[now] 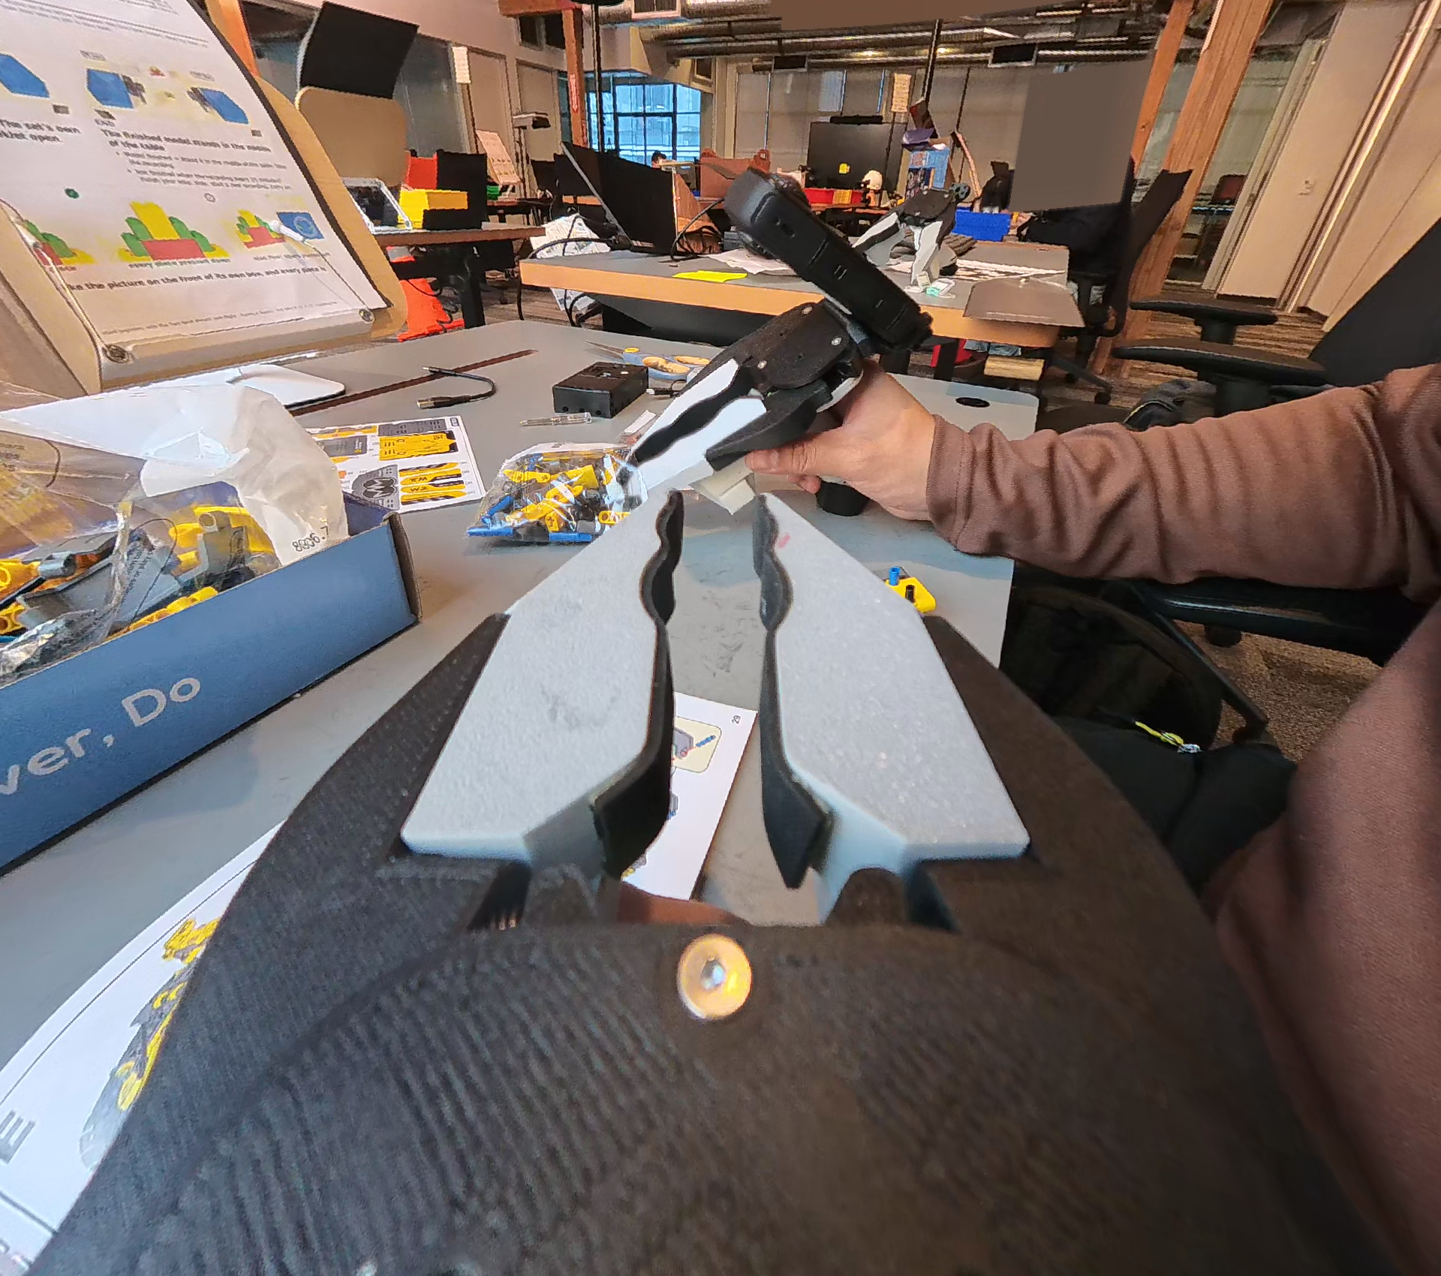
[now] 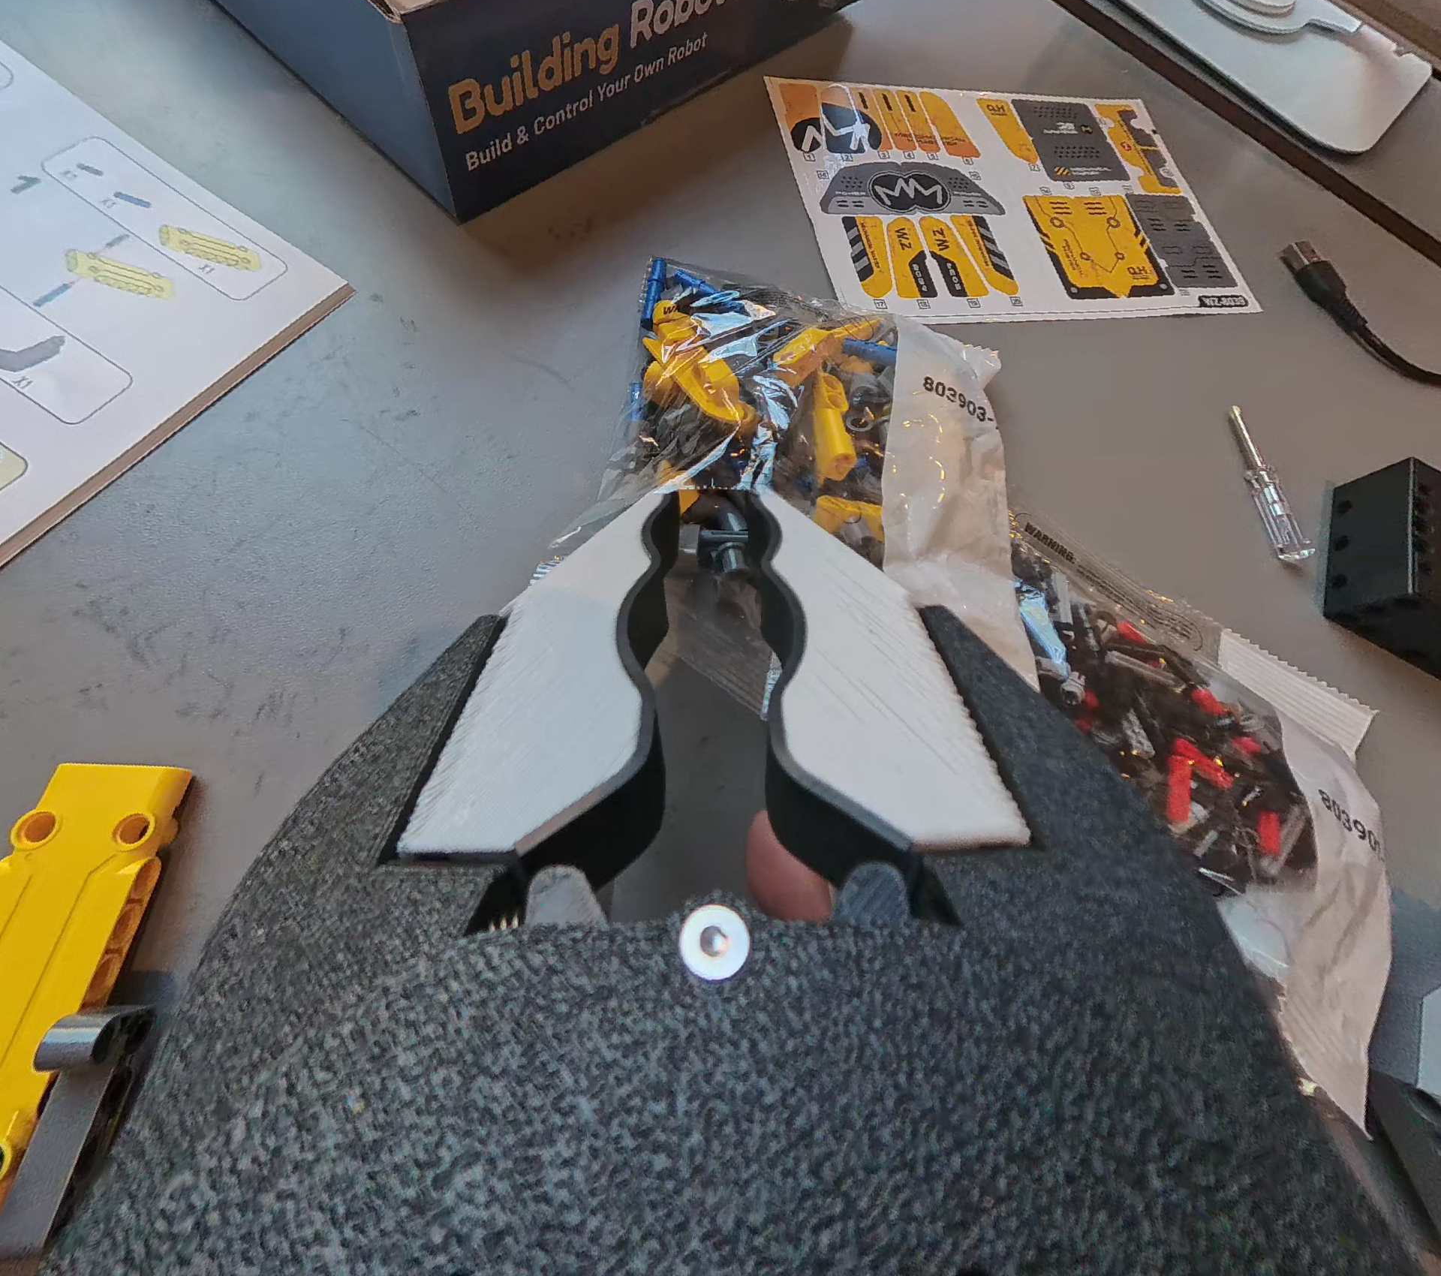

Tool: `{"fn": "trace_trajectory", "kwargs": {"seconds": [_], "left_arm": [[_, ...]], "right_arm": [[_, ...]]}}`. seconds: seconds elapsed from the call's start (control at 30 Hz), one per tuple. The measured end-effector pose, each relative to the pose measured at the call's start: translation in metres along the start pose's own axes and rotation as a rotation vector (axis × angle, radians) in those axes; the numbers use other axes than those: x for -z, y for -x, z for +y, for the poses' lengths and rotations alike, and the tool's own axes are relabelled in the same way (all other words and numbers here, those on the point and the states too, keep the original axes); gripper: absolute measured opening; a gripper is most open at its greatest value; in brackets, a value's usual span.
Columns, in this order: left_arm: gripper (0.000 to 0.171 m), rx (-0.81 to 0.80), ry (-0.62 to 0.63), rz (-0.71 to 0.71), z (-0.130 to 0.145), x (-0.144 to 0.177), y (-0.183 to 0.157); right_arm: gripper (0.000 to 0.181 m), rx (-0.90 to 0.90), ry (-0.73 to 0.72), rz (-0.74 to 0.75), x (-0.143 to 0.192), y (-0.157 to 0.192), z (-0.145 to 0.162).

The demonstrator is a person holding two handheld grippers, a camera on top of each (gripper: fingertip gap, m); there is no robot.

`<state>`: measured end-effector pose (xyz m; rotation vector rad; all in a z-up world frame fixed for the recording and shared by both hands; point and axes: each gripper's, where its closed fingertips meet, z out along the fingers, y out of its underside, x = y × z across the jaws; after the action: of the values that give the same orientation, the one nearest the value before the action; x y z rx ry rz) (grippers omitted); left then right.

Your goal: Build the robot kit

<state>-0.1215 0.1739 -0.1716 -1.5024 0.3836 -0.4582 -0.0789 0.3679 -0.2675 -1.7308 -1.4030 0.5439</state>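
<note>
1. The left tool (image 1: 717, 513) hangs above the grey tabletop (image 1: 483, 583) with its two fingers spread a little and nothing between them – only a white instruction page (image 1: 694, 794) shows through the gap below.
2. The right tool (image 2: 709, 505), gripped by a hand (image 1: 865, 451) in a brownish sleeve, points down at a clear bag of yellow and blue parts (image 2: 748, 396); its fingers are parted, the tips at the bag's near edge, and whether they touch the plastic cannot be told.
3. Just beside that bag, to its right, lies a second bag of red and black parts (image 2: 1170, 732), partly under the tool's body.
4. Beyond the bags sits an open dark blue box (image 2: 546, 38) with more bagged pieces inside, and next to it a sticker sheet (image 2: 1006, 201) lies flat.
5. An open instruction booklet (image 2: 117, 271) lies to the left – a yellow beam piece (image 2: 70, 895) rests near the lower left corner.
6. A small clear-handled screwdriver (image 2: 1267, 498) and a black block (image 2: 1388, 568) lie at the right.
</note>
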Motion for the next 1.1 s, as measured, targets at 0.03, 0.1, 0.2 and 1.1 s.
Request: {"fn": "trace_trajectory", "kwargs": {"seconds": [0.03,0.1,0.2,1.1], "left_arm": [[0.015,0.0,-0.001,0.0,0.0,0.0,0.0],[0.015,-0.001,-0.001,0.0,0.0,0.0,0.0],[0.015,-0.002,-0.001,-0.001,0.0,0.0,0.0],[0.014,-0.003,0.001,-0.002,0.0,0.0,0.0]], "right_arm": [[0.016,-0.005,-0.004,0.009,0.001,-0.002,0.0],[0.014,-0.017,-0.004,0.027,0.001,-0.005,0.0],[0.015,-0.019,-0.002,0.04,0.001,-0.008,0.0],[0.036,-0.159,0.1,-0.107,-0.013,-0.002,0.009]]}}
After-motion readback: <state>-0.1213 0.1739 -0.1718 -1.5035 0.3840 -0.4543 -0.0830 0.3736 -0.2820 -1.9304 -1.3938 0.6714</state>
